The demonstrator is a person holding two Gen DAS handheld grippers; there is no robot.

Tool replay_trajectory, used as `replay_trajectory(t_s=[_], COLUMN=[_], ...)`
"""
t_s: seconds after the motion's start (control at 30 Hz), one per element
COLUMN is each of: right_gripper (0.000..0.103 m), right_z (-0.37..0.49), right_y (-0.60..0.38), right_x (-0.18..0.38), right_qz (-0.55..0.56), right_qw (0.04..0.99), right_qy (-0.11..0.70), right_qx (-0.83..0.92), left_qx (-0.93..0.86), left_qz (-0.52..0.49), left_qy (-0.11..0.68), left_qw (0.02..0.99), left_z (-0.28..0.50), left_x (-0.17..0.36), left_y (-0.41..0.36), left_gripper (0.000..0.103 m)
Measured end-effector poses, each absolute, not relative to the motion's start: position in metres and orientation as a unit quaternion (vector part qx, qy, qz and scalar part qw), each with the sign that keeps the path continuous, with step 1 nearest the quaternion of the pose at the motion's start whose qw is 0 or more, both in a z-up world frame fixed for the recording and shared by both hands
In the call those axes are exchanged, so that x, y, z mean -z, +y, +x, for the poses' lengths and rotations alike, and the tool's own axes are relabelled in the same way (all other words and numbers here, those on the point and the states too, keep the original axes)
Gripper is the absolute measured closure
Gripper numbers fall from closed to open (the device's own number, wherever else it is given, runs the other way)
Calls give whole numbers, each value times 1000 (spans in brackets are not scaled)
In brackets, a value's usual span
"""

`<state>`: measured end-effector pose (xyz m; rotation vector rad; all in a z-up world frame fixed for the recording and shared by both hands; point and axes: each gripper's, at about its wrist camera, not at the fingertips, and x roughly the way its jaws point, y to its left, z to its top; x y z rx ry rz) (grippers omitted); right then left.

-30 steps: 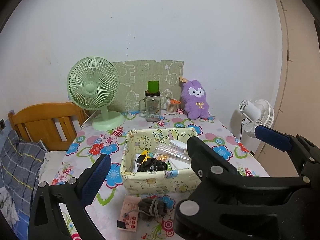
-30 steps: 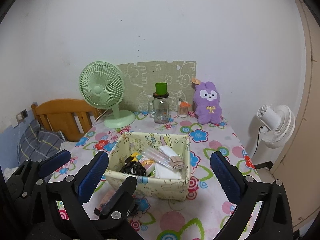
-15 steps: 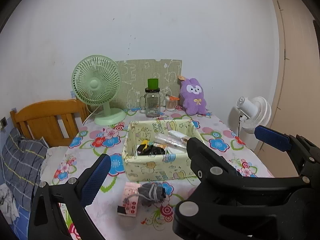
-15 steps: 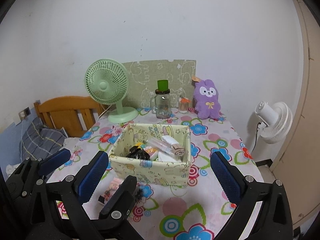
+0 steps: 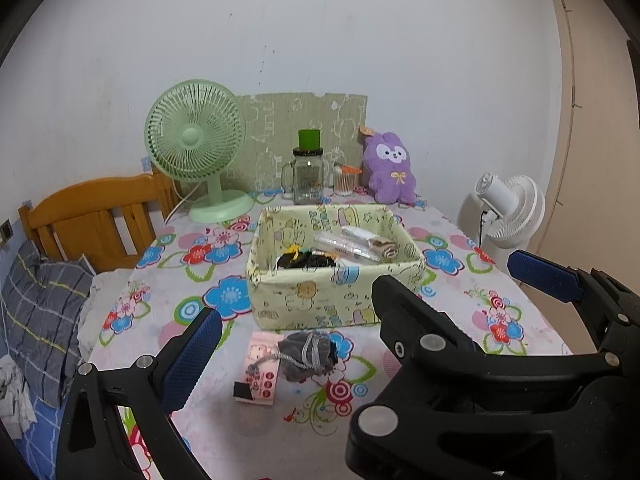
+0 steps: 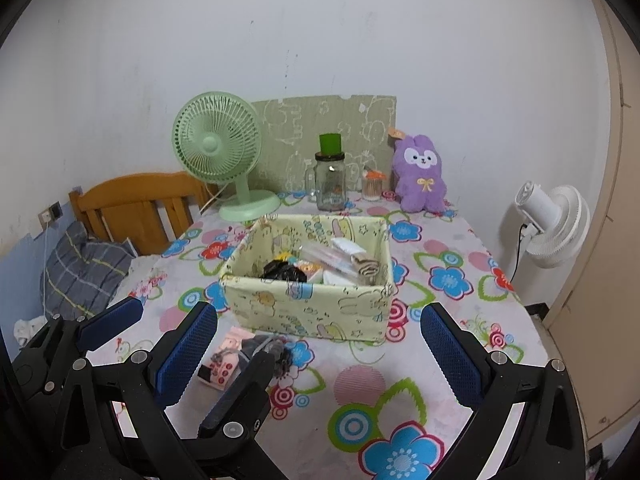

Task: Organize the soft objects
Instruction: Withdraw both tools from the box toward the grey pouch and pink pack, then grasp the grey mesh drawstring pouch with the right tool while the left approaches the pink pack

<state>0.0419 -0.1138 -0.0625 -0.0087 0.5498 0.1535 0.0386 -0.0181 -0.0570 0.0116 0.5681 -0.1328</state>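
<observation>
Grey drawstring pouch (image 5: 306,354) lies on the table just near of the fabric bin (image 5: 332,300). I hold both grippers (image 5: 352,300) (image 6: 316,344) wide open, empty; next, grasp it.

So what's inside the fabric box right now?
The fabric box holds a black bundle, a clear plastic packet, a beige rolled cloth and something white. Whatever lies beneath them is covered.

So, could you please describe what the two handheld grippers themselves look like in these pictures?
Both the left gripper and the right gripper have matte black plastic frames with silver round bolt heads. Their fingers carry flat, dark blue pads with a fine dotted grip texture. No cables, markings, hands or sleeves are visible.
</observation>
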Motion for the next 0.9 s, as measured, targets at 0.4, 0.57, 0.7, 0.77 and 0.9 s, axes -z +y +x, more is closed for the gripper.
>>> replay_trajectory(t_s=[0.4,0.57,0.7,0.77,0.9], right_gripper=[0,0,0,0,0], right_z=[49,57,66,71,80], right_y=[-103,-97,-93,-90,-85], right_x=[101,121,134,139,149], right_qz=[7,10,15,15,13], right_qw=[952,945,940,937,933], right_qy=[296,315,330,336,346], right_qx=[-84,-87,-91,-93,-94], left_qx=[64,63,59,58,52], left_qz=[5,-2,-4,-6,-12], left_qy=[310,334,346,352,363], left_qw=[949,940,936,934,930], left_z=[44,49,55,58,67], left_x=[93,112,123,127,136], left_y=[-6,1,5,8,13], left_gripper=[0,0,1,1,1])
